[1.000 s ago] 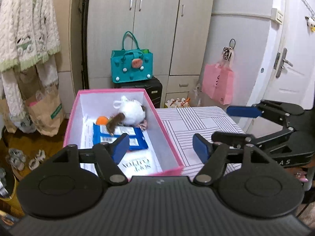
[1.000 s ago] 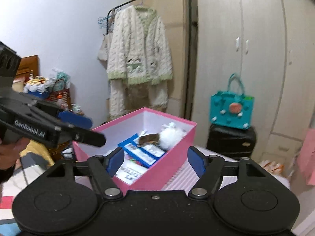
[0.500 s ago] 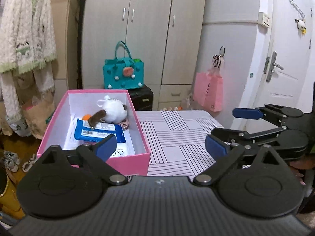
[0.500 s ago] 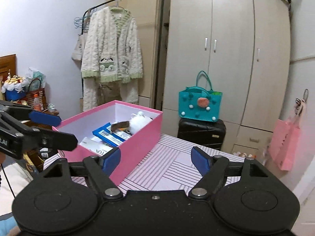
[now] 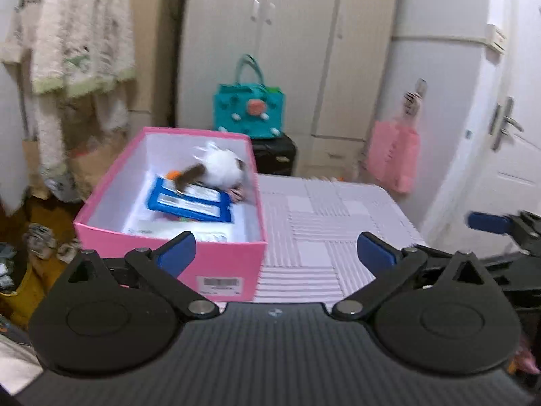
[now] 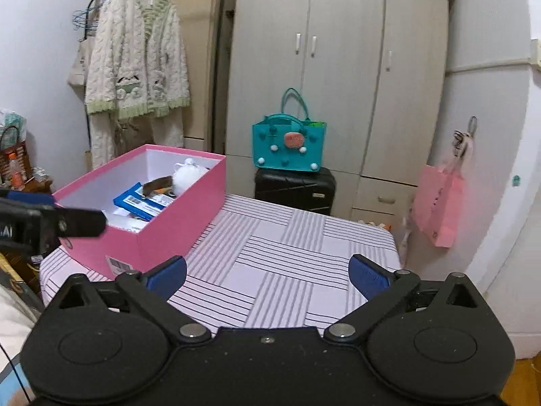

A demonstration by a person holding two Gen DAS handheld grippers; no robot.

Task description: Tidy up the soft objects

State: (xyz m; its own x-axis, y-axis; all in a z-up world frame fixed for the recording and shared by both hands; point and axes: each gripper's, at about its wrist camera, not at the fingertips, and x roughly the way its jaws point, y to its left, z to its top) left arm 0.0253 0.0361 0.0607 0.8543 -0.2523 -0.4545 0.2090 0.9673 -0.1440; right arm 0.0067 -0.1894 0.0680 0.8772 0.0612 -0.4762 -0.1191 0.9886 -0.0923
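Left wrist view, blurred: the left gripper has just been spreading, nothing between its jaws; ahead to its left a pink box holds what looks like a white plush toy and blue packs

Right wrist view: the right gripper, released and also freshly widened, hangs empty over the striped tabletop, box ahead-left

So we've got a table covered in a pale pink cloth with patches of grey stripes running different ways. The only thing we can see sitting directly on it is a pink box, open at the top, white inside, parked along the left side with its long edge running toward the back. There's a barcode sticker on its near end. The rest of the cloth, middle and right, is just bare stripes out to the rounded far corner.
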